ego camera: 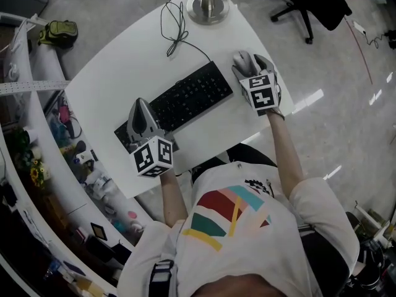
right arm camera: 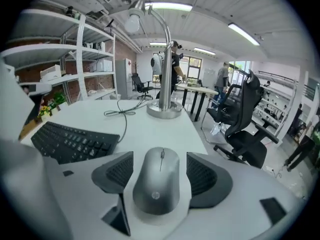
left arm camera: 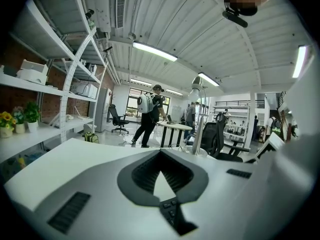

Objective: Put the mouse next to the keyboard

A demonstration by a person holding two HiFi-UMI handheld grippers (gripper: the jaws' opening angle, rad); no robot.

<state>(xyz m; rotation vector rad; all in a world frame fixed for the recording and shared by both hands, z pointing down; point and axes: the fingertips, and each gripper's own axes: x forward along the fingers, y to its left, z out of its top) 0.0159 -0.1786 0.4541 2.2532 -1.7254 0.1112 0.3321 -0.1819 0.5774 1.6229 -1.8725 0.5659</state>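
A grey mouse (right arm camera: 156,181) lies on the white table (ego camera: 117,79), just right of the black keyboard (ego camera: 185,95). My right gripper (right arm camera: 159,156) is open, one jaw on each side of the mouse with thin gaps showing. In the head view the mouse (ego camera: 242,60) sits at the keyboard's right end inside the right gripper (ego camera: 250,64). My left gripper (ego camera: 141,107) hangs over the keyboard's left end, shut and empty. The left gripper (left arm camera: 161,154) shows its tips together, with a few keys of the keyboard (left arm camera: 172,211) below them.
A lamp base (ego camera: 208,5) stands at the table's far edge, and the keyboard's cable (ego camera: 176,33) loops near it. A black office chair (ego camera: 309,2) is beyond the table on the right. Cluttered shelves (ego camera: 37,159) run along the left.
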